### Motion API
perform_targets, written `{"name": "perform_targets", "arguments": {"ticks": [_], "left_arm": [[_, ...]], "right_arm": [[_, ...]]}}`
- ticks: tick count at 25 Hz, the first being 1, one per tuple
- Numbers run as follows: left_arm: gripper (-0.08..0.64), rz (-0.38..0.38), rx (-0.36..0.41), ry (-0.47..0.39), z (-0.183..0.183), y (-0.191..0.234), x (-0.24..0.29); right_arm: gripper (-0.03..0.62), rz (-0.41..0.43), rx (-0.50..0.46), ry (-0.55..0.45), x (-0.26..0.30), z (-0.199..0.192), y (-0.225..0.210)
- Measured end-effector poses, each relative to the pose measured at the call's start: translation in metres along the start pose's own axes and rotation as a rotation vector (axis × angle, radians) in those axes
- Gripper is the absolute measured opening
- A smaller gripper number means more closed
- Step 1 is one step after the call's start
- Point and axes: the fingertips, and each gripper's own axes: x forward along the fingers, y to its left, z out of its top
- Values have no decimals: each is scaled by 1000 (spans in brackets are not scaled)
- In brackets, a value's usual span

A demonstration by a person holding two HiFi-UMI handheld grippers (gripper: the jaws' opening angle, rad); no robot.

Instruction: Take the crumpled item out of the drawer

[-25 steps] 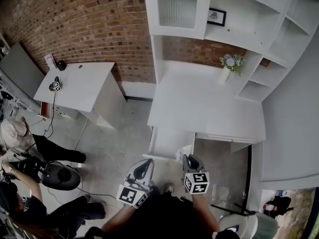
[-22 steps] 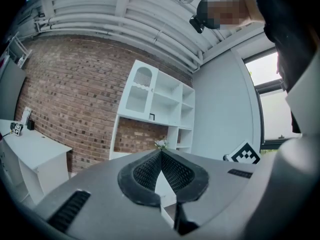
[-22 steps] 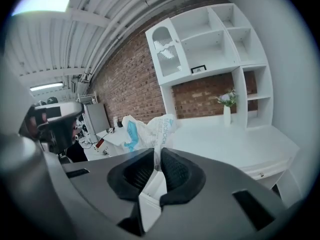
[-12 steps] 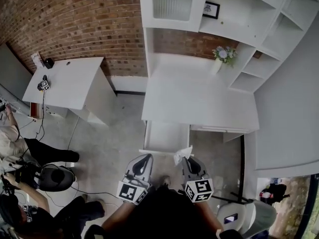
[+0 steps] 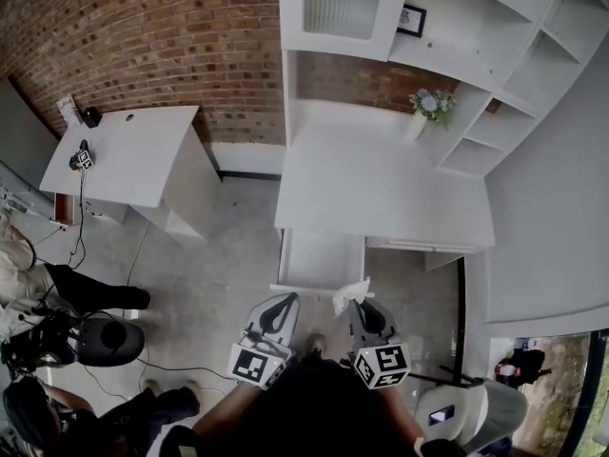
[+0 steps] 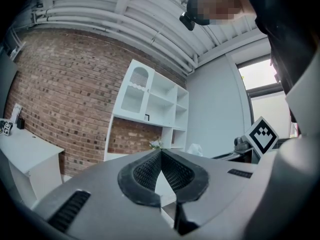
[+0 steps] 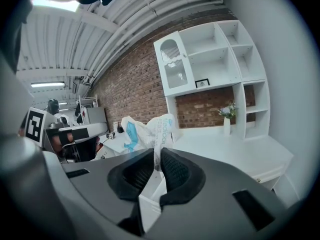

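The right tool [image 7: 154, 159] is pinching the crumpled bag [image 7: 149, 130], a white plastic one with blue print, which is sticking up from between its closed jaws. In the head view, the bag [image 5: 349, 295] is hanging at the tip of the right tool [image 5: 358, 308], just outside the front edge of the open drawer [image 5: 319, 257] under the white bench [image 5: 381, 188]. The left tool [image 6: 161, 153] is gripping nothing, its jaws meeting at the tips, and it is hovering just beside the right one, near the drawer front [image 5: 280, 305].
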Motion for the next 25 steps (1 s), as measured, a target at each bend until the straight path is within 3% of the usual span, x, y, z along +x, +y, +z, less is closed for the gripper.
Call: {"name": "perform_targets", "arguments": {"ticks": [25], "left_arm": [[23, 2, -2, -34, 4, 17, -3]], "right_arm": [[60, -5, -5, -25, 13, 11, 10]]}}
